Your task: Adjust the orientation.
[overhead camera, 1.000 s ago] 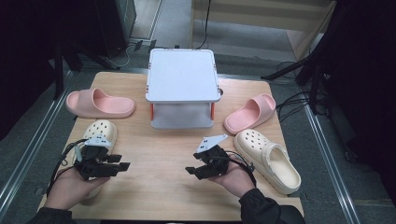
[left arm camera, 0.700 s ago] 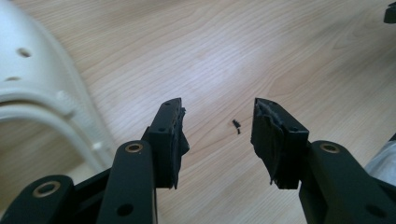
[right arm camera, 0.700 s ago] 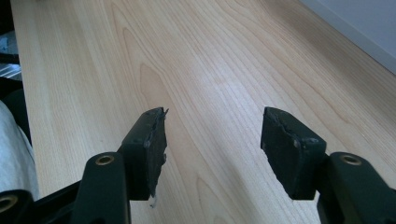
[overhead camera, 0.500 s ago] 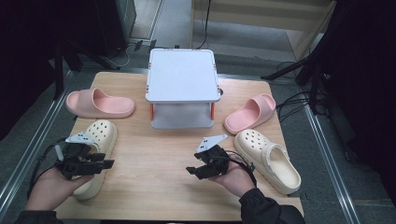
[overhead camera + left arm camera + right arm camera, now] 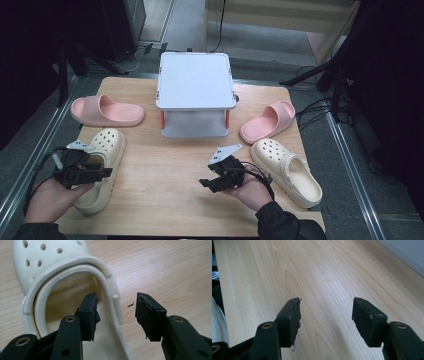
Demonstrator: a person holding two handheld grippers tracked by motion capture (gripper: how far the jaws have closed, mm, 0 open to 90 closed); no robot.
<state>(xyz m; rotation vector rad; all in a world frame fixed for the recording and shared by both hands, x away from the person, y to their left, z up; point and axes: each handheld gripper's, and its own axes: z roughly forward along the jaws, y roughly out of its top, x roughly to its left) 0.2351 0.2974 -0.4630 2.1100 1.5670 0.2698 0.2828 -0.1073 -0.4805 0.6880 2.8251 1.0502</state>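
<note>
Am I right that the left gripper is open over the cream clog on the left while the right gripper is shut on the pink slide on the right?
Not quite: the right gripper is open over the bare table, holding nothing, as the right gripper view shows. The left gripper is indeed open over the cream clog, straddling its rim.

Wooden table (image 5: 165, 165), grey floor (image 5: 350, 165), dark surroundings, cables (image 5: 310, 107).

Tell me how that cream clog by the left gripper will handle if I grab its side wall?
The cream clog looks like moulded foam, so probably light and easy to lift. Its thin wall may flex when pinched by the left gripper, whose open jaws straddle it. Lying flat on the table, it should slide, not roll.
</note>
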